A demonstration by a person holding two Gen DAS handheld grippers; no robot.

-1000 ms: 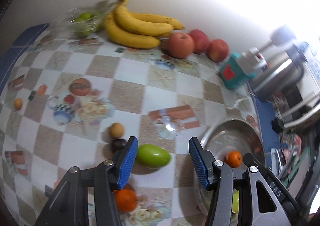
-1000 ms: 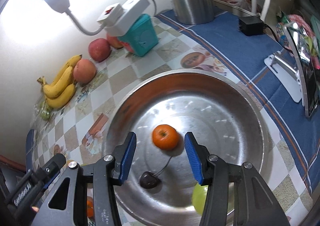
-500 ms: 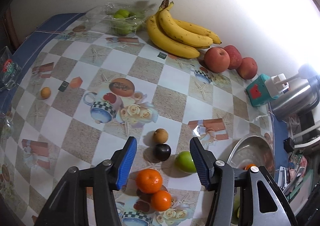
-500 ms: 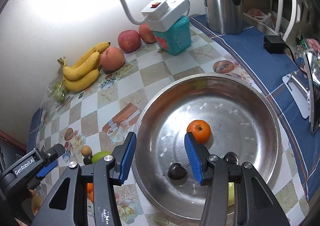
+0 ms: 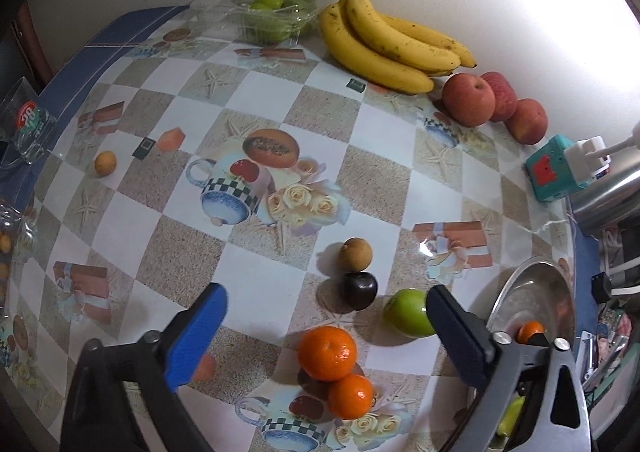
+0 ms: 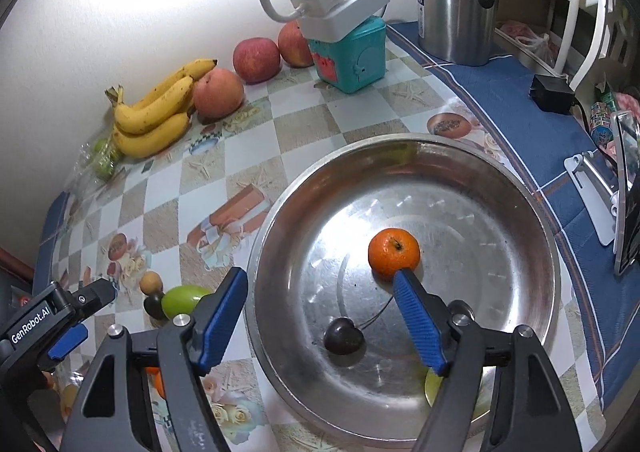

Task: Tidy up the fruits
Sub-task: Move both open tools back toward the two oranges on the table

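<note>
Orange skin marks the likeliest pick: two mandarins (image 5: 327, 353) lie touching on the checked worktop (image 5: 256, 292), straight ahead of the left gripper (image 5: 326, 320), whose jaws are opening wide with nothing between them. Beside them sit a green fruit (image 5: 408, 312), a dark plum (image 5: 359, 290) and a small brown fruit (image 5: 355, 254). Bananas (image 5: 392, 44) and apples (image 5: 468, 100) line the wall.

Over the steel bowl (image 6: 520, 188) the right gripper (image 6: 320, 322) also has its jaws opening and empty; the bowl holds a mandarin (image 6: 394, 253) and a dark stemmed fruit (image 6: 344, 339).

A mandarin is probably light, with loose, soft skin that dents under a hard squeeze, and round enough to roll. Taking it across its widest middle with a gentle close seems best; the upper one looks freer, though lifting it may nudge its neighbour.

A yellow-green fruit (image 6: 434, 382) in the bowl is mostly hidden behind the right gripper's finger. Something orange shows behind the left gripper's blue pad, too covered to name. The clear box of green fruit (image 5: 268, 18) is hard to read through the plastic.
</note>
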